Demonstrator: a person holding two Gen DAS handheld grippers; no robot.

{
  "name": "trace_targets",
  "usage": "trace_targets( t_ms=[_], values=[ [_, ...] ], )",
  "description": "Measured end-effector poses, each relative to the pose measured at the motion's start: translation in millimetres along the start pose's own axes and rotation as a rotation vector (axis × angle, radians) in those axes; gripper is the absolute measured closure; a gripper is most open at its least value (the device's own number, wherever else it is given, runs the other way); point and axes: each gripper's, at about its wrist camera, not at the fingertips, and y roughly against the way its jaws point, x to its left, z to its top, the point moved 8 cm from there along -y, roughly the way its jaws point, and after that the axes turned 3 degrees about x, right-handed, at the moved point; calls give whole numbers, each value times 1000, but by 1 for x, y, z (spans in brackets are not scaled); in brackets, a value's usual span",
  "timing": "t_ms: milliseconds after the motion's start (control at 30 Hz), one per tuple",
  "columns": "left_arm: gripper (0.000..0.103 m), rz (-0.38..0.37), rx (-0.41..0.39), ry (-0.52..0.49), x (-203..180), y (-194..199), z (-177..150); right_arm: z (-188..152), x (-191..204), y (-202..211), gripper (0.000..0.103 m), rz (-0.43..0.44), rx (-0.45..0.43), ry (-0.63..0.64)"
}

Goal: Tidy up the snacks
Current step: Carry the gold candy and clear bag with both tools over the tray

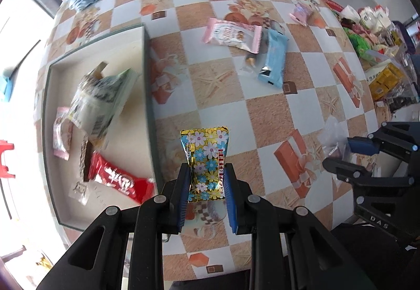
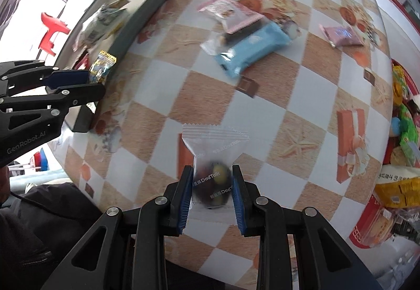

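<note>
My left gripper [image 1: 206, 182] pinches flowered gold candy packet [image 1: 205, 162], held above checkered table [image 1: 275, 111], just right of tray [image 1: 147, 75] wall. My right gripper [image 2: 212, 191] clamps clear pouch [image 2: 213, 172] with dark and yellow sweets inside. Tray holds red bar [image 1: 119, 181], pink packet [image 1: 62, 132], green-white bag [image 1: 101, 101]. Blue wrapper [image 1: 273, 59] and pink pack [image 1: 233, 35] lie on table beyond, touching.

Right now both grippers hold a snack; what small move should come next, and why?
Probably carry the left gripper leftward over the tray rim. It is shut on the floral candy packet, and the tray lying just left already holds sorted snacks like the red wafer bar.
</note>
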Motion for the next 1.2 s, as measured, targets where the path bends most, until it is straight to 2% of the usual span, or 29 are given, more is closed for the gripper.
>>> trace_targets(
  t_ms=[500, 800, 1200],
  values=[
    [76, -7, -31, 155, 82, 20, -25, 31, 82, 6, 73, 13, 5, 200],
    [76, -1, -45, 214, 119, 25, -32, 50, 104, 12, 73, -1, -3, 230],
    [76, 8, -47, 258, 159, 26, -44, 82, 151, 18, 73, -11, -19, 301]
  ],
)
